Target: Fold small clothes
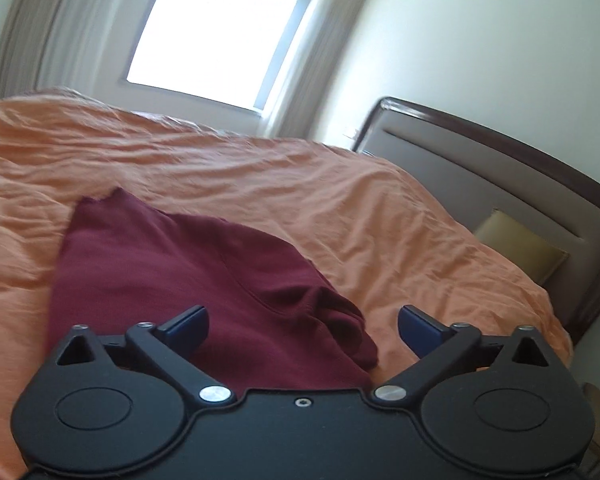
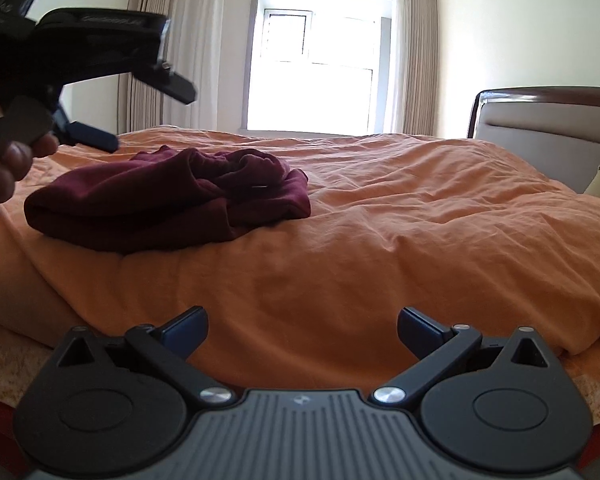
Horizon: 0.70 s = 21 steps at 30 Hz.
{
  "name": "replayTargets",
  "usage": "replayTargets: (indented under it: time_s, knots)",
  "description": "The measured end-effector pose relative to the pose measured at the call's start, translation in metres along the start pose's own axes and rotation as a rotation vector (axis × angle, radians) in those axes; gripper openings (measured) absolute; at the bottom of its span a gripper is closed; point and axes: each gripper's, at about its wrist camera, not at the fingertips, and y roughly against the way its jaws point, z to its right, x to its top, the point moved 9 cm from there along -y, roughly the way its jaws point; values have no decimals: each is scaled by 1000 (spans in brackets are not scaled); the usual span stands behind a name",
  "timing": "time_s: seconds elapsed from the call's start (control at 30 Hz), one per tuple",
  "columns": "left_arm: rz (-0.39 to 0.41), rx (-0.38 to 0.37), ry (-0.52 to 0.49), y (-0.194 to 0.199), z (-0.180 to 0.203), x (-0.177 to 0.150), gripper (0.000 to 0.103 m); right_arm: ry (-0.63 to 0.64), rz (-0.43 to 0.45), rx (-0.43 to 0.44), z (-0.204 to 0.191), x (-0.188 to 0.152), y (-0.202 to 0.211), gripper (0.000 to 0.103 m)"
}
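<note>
A dark maroon garment (image 1: 172, 272) lies in a loosely folded, bunched heap on the orange bedcover (image 1: 340, 200). My left gripper (image 1: 303, 326) hovers just over its near edge, jaws spread wide, nothing pinched between the blue pads (image 1: 188, 326). In the right wrist view the same garment (image 2: 160, 200) sits at the left of the bed, and the left gripper (image 2: 150, 119) hangs above its left end, held by a person's hand (image 2: 4, 168). My right gripper (image 2: 302, 328) is open over bare bedcover (image 2: 380, 240) near the bed's front edge, well to the right of the garment.
A padded headboard with a dark wooden frame (image 1: 500, 184) closes the right end of the bed, with a yellowish pillow (image 1: 520, 248) against it. A bright window (image 2: 316, 64) with beige curtains (image 2: 172, 52) stands behind the bed. Wrinkled orange cover stretches right of the garment.
</note>
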Motion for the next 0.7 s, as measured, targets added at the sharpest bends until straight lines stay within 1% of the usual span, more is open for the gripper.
replayTargets:
  time_s: [0.1,0.2,0.33,0.4,0.47,0.53,0.57,0.63,0.7]
  knots:
    - [15,85,25,13,-15,5,102,18,1,19,-7,2,-2,103]
    - [33,145,107,31,-40,7,102,40,15,43,-16,6,-2,103]
    - [56,236,211,51,-81,3,102,23,48,115,-26,18,1,103]
    - [48,297,239,56,-102,-3,102,7,66,136,-27,28,0,103]
    - [26,343,265,59,-118,-11,102,27,88,118,-26,40,-4,103]
    - [13,347,295,62,-126,-17,102,34,119,79,-21,52,-7,103]
    - [9,341,314,64,-129,-21,102,17,133,74,-18,59,-9,103]
    - [2,342,342,67,-134,-26,102,-48,149,101,-12,73,-14,103]
    - [-7,348,344,67,-137,-30,102,-131,153,150,-10,90,-23,103]
